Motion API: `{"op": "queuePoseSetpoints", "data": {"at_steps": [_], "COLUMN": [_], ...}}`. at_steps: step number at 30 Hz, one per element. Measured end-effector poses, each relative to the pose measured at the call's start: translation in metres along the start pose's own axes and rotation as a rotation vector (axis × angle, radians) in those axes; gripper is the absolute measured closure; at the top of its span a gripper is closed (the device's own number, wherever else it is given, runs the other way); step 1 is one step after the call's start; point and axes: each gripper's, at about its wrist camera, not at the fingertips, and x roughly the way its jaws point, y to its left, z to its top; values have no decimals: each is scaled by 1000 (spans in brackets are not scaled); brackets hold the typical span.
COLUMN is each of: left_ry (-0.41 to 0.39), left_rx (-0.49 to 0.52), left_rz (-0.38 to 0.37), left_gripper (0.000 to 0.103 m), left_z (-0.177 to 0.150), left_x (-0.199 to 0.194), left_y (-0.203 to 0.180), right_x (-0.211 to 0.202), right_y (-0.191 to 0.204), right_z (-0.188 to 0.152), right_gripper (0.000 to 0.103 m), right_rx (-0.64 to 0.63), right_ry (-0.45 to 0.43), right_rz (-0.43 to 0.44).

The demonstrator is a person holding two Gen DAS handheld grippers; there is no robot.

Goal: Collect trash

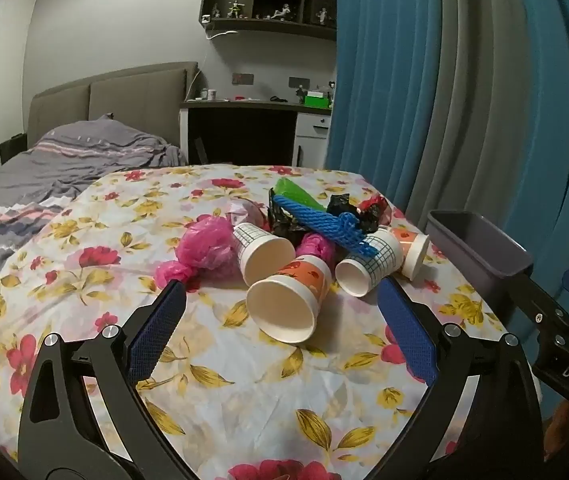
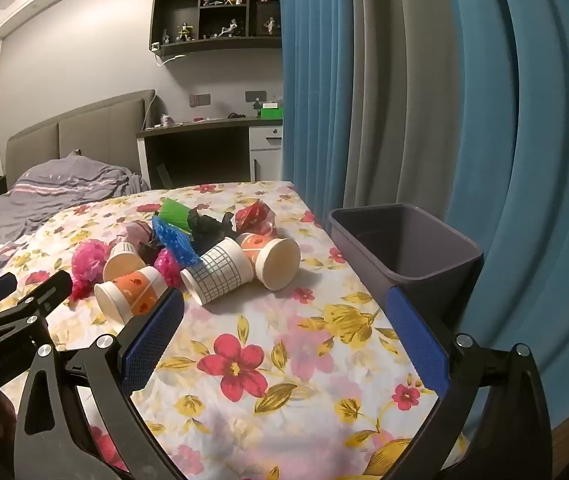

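A heap of trash lies on the flowered tablecloth (image 1: 212,364): several paper cups on their sides, pink plastic bags (image 1: 204,250), a blue foam net (image 1: 316,220), a green net (image 1: 296,192), and black and red wrappers. The orange-patterned cup (image 1: 288,300) lies nearest my left gripper (image 1: 282,294), which stands open just short of it, holding nothing. In the right wrist view a grid-patterned cup (image 2: 218,276) and an orange cup (image 2: 274,256) lie ahead of my right gripper (image 2: 286,302), open and empty above the cloth. A grey bin (image 2: 404,248) stands at the table's right edge.
Blue and grey curtains (image 2: 424,100) hang close behind the bin. A bed with grey bedding (image 1: 64,164) lies to the left beyond the table, and a desk (image 1: 256,108) and wall shelves with figurines stand at the back. The right gripper (image 1: 556,320) shows at the left wrist view's right edge.
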Motion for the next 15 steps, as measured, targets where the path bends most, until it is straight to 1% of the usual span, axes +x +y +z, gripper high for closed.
{"op": "queuePoseSetpoints", "data": {"at_steps": [6, 15], "left_ry": [-12, -11], "left_rx": [18, 14], "left_rz": [19, 18], "left_gripper": [8, 8], "left_z": [1, -2], "left_x": [-4, -4], "left_y": [-4, -10], "right_x": [0, -1], "right_y": [0, -1], "right_z": [0, 1], "right_gripper": [5, 5], "right_rx": [-5, -3], "right_ry": [0, -4], "right_rz": [2, 5]}}
